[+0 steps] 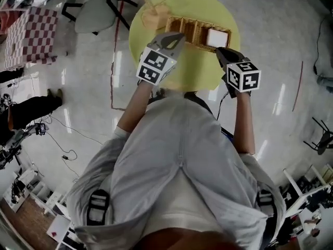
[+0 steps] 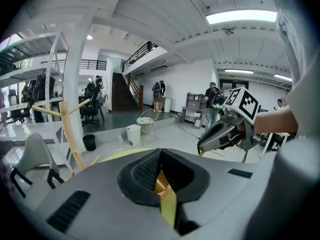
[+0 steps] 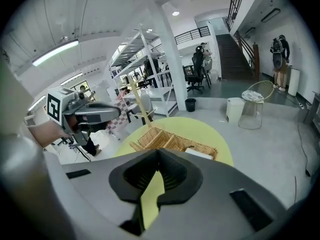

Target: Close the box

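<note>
- Your left hand-held gripper point(image 1: 176, 36) is closed and empty, near the wicker box point(image 1: 190, 31).
- Your right hand-held gripper point(image 1: 221, 52) is closed and empty, over the yellow bench point(image 1: 200, 73).

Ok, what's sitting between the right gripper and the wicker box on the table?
Nothing. In the right gripper view, only bare yellow table shows between the shut right gripper and the wicker box.

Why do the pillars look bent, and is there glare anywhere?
Both gripper views are wide-angle, so pillars and ceiling lines bow; the left gripper view's ceiling light burns white. The head view shows streaky reflections on the glossy floor.
</note>
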A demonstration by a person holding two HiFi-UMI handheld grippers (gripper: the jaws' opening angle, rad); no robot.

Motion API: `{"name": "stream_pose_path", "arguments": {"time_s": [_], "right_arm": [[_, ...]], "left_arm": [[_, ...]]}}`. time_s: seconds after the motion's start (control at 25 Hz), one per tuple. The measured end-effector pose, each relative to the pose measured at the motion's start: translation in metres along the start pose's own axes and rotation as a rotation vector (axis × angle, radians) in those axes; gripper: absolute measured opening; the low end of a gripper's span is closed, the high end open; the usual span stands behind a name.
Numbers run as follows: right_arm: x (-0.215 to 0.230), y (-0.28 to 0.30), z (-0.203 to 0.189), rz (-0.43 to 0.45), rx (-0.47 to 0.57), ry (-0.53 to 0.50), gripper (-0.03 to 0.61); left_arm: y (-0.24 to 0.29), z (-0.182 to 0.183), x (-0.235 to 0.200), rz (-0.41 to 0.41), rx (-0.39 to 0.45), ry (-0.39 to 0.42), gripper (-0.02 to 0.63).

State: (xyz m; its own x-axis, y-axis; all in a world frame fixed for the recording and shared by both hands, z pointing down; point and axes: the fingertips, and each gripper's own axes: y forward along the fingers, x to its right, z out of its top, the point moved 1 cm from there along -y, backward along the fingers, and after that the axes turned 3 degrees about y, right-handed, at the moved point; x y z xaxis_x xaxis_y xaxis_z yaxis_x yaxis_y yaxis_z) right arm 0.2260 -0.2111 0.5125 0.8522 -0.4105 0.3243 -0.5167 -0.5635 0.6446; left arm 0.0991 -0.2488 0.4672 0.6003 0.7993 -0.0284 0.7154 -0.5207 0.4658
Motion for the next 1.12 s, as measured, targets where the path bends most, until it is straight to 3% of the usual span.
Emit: {"name": "stream_pose_path", "arguments": {"time_s": [0.44, 0.88, 1.12], "right_arm": [[0.034, 0.031, 0.041, 0.016, -0.022, -0.113, 0.035], [0.084, 0.087, 0.057, -0.095, -0.059, -0.018, 0.035], [0.108, 0.119, 0.046, -0.123, -0.112, -0.025, 0.035]], "left_arm": [[0.015, -0.007, 0.0, 0.079, -0.014, -0.051, 0.029], [0.028, -0.017, -0.047, 0.03, -0.053, -0.058, 0.029], [0.04, -0.031, -0.065, 0.021, -0.081, -0.064, 0.029]]}}
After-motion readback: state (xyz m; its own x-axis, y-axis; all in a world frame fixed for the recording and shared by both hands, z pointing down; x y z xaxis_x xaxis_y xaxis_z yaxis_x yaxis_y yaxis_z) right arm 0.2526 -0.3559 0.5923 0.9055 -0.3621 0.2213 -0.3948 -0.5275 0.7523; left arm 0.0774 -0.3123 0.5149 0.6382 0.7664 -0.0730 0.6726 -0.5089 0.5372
